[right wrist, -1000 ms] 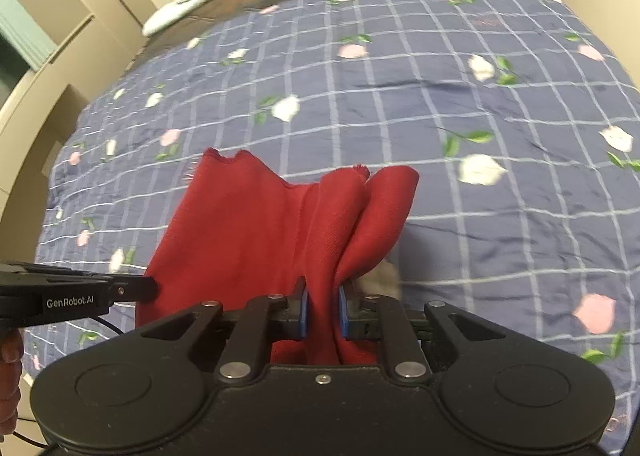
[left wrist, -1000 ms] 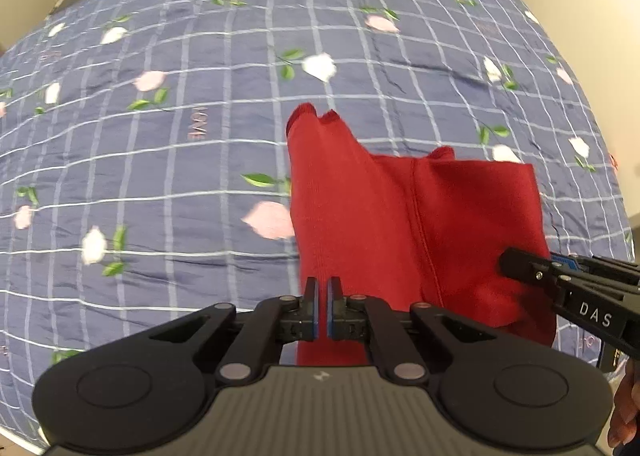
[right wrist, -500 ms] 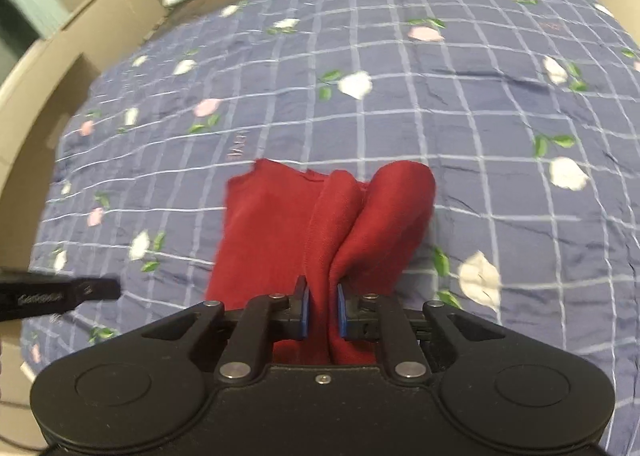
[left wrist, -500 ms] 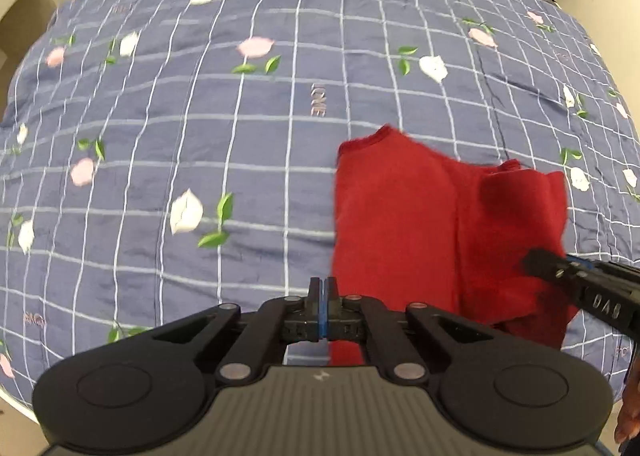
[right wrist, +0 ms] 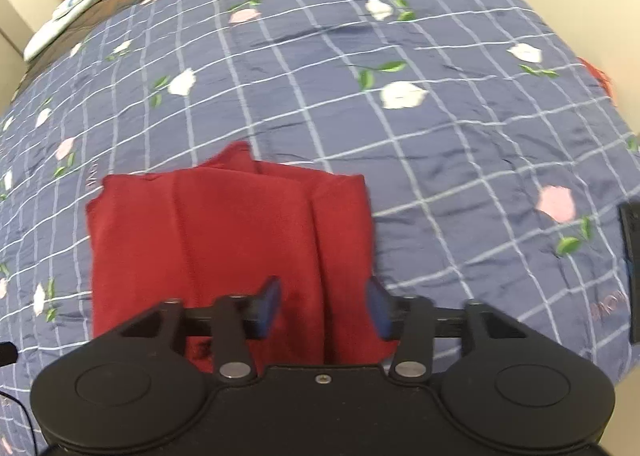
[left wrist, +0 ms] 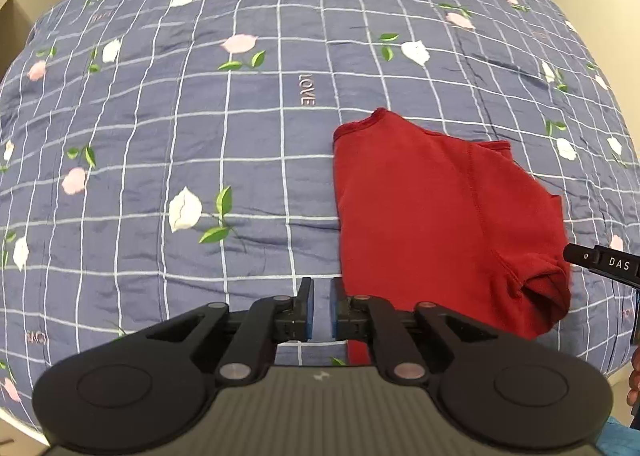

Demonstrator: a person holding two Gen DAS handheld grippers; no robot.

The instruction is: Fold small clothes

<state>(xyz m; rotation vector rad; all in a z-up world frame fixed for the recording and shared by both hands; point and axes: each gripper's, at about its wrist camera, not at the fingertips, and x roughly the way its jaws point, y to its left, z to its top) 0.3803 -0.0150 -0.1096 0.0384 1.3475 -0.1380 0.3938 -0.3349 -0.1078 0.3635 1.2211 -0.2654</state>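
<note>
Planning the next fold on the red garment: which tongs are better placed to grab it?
Right, probably. The right tongs hang open directly over the red garment, near its edge. The left tongs are open over bare bedspread, just beside it.

Room light bright, even, soft. Shadows faint. Fisheye bends bedspread edges round, corners dark. Right view a bit blurry; left view sharper.

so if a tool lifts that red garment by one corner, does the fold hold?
Probably not. The red garment looks like soft knit: it lies in loose layers with a rolled edge, so it should droop and unfold. It likely weighs little, being thin. Pushed, it may bunch rather than slide on the wrinkly bedspread.
</note>
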